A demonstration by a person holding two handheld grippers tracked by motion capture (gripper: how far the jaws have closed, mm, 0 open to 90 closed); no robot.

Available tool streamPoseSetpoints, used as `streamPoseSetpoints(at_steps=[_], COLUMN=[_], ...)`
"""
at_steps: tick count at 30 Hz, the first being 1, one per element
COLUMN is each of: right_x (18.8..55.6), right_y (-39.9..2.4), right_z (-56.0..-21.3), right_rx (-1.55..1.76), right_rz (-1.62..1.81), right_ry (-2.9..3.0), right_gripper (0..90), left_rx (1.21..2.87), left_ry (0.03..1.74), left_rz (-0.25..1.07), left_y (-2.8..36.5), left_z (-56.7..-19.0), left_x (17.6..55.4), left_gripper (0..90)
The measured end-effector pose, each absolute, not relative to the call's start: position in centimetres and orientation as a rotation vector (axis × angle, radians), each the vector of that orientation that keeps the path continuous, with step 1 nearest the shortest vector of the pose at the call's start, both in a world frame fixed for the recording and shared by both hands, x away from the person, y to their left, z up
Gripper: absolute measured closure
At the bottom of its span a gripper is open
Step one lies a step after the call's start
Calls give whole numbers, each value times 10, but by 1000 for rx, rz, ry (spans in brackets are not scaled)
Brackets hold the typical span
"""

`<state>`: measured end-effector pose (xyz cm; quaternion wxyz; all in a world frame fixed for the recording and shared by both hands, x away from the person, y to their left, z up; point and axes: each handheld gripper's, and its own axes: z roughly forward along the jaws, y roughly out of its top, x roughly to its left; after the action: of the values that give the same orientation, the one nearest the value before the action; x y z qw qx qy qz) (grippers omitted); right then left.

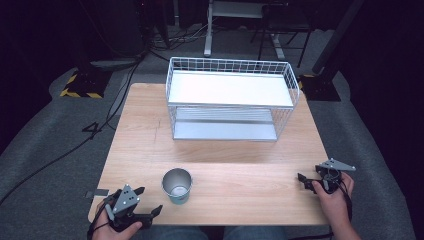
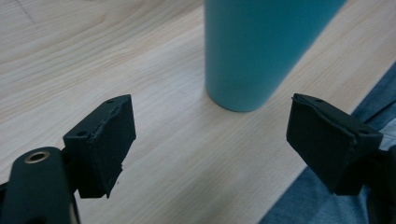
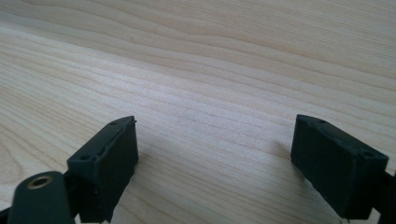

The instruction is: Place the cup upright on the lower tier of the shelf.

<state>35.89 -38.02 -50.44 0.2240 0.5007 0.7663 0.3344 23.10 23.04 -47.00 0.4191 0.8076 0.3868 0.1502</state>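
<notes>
Teal outside of the steel-lined cup shows in the left gripper view, near the table's front edge; left gripper and right gripper both have jaws wide apart, empty.

One overhead camera, two riding low on the grippers.
The high view looks forward and down over the whole bench, rack at the far side. The left gripper view sits close above the wood near the front edge, facing the teal cup, which the high view shares. The right gripper view skims bare wood grain at close range.
</notes>
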Motion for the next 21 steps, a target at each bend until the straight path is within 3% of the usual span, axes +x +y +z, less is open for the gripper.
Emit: streamPoseSetpoints(at_steps=[21], right_x=[360], right_y=[-376], right_z=[-504], right_rx=[1350], right_rz=[935], right_ry=[2144], right_gripper=[151], left_rx=[1795], left_ry=[996], left_rz=[412], left_y=[186], left_z=[-495], left_x=[236], left_gripper=[155])
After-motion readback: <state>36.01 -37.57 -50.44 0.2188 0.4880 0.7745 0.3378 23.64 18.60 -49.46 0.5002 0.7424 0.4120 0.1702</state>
